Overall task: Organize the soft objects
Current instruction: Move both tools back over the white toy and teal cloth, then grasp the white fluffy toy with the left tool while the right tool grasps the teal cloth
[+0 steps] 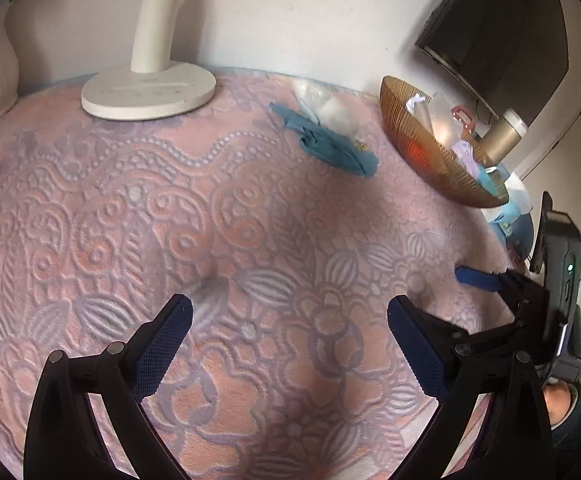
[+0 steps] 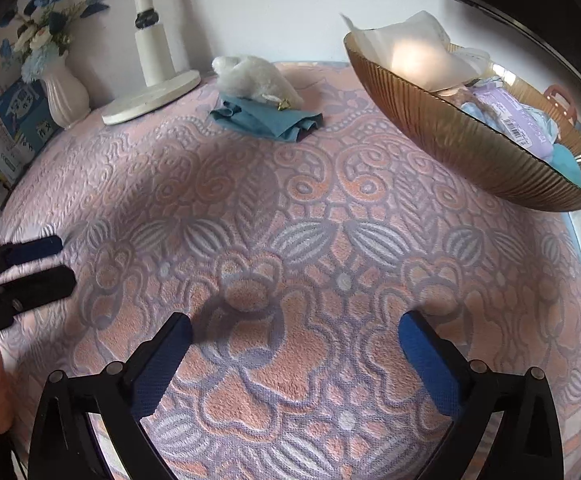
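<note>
Both grippers hang over a pink and lilac embossed cloth (image 2: 290, 208) that covers the counter, each with its jaws spread wide and nothing between them. At the bottom of the left wrist view, the left gripper (image 1: 290, 340) frames only bare patterned cloth; the same holds for the right gripper (image 2: 295, 354) at the bottom of its own view. Each gripper also shows at the edge of the other's frame: the right one at the right edge, the left one at the left edge.

Toward the top centre of the right wrist view lies a folded teal cloth (image 2: 268, 120), its long axis running from upper left to lower right, the darker folded end pointing right toward the bowl. A white fluffy toy (image 2: 250, 80) rests on its far edge, touching it. Both lie well apart from either pair of jaws, beyond them and roughly straight ahead of the right gripper.

In the upper right stands an amber ribbed bowl (image 2: 450, 136) holding tissue, packets and blue fabric. At the upper left sit a white lamp base (image 2: 150, 100) and a white vase (image 2: 66, 96) of blue flowers.
</note>
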`<state>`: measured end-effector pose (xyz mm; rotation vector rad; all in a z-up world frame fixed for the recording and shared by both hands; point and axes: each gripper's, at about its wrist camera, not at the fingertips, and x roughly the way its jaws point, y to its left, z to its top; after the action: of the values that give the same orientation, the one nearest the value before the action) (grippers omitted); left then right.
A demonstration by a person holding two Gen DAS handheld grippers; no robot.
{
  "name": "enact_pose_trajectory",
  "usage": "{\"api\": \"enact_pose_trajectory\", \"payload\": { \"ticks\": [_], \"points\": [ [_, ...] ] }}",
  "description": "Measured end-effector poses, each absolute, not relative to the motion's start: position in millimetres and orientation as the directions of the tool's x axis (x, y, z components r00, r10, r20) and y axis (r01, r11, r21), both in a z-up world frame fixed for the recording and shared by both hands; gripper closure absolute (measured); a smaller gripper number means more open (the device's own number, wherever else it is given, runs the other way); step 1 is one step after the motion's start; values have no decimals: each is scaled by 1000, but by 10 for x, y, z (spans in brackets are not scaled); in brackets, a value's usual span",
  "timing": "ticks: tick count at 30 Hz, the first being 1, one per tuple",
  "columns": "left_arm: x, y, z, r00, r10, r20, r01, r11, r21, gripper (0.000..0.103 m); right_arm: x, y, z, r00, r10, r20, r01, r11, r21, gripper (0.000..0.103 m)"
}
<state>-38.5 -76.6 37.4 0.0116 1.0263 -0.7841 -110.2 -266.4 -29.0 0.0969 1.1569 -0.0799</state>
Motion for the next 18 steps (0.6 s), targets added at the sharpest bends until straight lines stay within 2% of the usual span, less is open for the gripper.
{"api": "enact_pose_trajectory", "payload": {
  "ticks": [3,5,8,10,14,18],
  "points": [
    [-218,-876,636,339,-568,-750,605,742,-289,5,-954,-2687,-233,354,48,-934,112,989,94,0],
    [-63,-1010,757,364,-563,-742,621,740,-257,5,-828,-2756,-168,385,117,-916,127,976,177,0],
    [191,-1265,790,372,-550,-748,640,735,-222,5,-620,-2896,-125,481,126,-867,192,950,245,0],
    [372,-1430,784,358,-566,-743,647,724,-240,5,-478,-2953,-142,538,115,-835,218,938,270,0],
    [703,-1748,746,295,-633,-716,646,684,-338,5,-169,-3007,-278,539,176,-824,254,899,358,2],
    [939,-2050,596,278,-610,-742,644,692,-327,5,80,-2944,-307,545,134,-828,263,910,321,2]
  ]
}}
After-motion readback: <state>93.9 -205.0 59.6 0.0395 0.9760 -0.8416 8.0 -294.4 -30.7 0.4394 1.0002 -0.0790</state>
